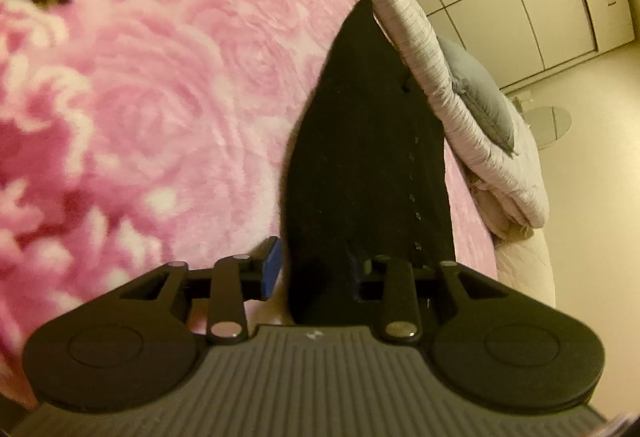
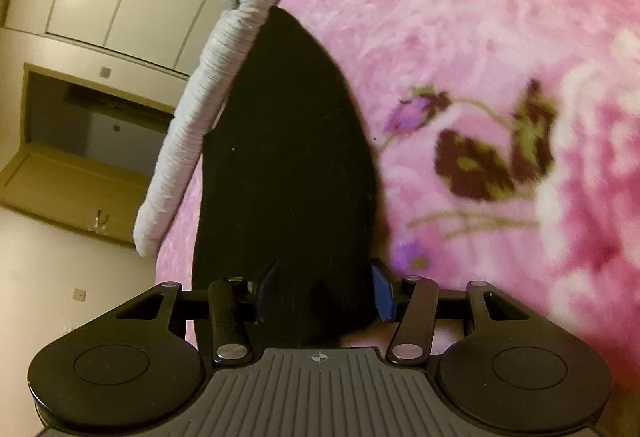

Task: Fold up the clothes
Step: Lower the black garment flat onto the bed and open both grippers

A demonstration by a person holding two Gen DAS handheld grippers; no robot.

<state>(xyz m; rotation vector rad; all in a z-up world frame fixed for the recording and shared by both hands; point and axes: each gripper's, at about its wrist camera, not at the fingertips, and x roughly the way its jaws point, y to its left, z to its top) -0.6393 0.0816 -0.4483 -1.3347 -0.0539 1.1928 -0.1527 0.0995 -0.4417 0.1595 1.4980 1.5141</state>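
Both grippers hold the same black garment (image 1: pixel 360 157) over a bed covered by a pink rose-patterned blanket (image 1: pixel 160 97). In the left wrist view the cloth runs from between the jaws of the left gripper (image 1: pixel 320 273) forward toward a rolled whitish quilt (image 1: pixel 424 49) at the bed's edge. One blue pad (image 1: pixel 272 269) shows on one side, while the other is hidden behind the fabric, so the jaws appear clamped on the garment. In the right wrist view the right gripper (image 2: pixel 324 293) has its two blue pads (image 2: pixel 382 293) on either side of a bunched thickness of the black garment (image 2: pixel 288 157), pressing it, so these jaws also look clamped on the cloth.

The step in hand seems to be carrying or stretching an edge of the garment to lay it flat for a fold. To do it well, I would keep both grips firm and level, hold the edge taut between the two grippers so no slack sags in the middle, and lower the cloth onto the blanket well apart from the quilt. The plush blanket is likely to drag at the fabric, so placing beats sliding.

No brand, label or readable writing appears; only a small pale emblem (image 1: pixel 311 335) sits on each gripper's ribbed body, too small to read.
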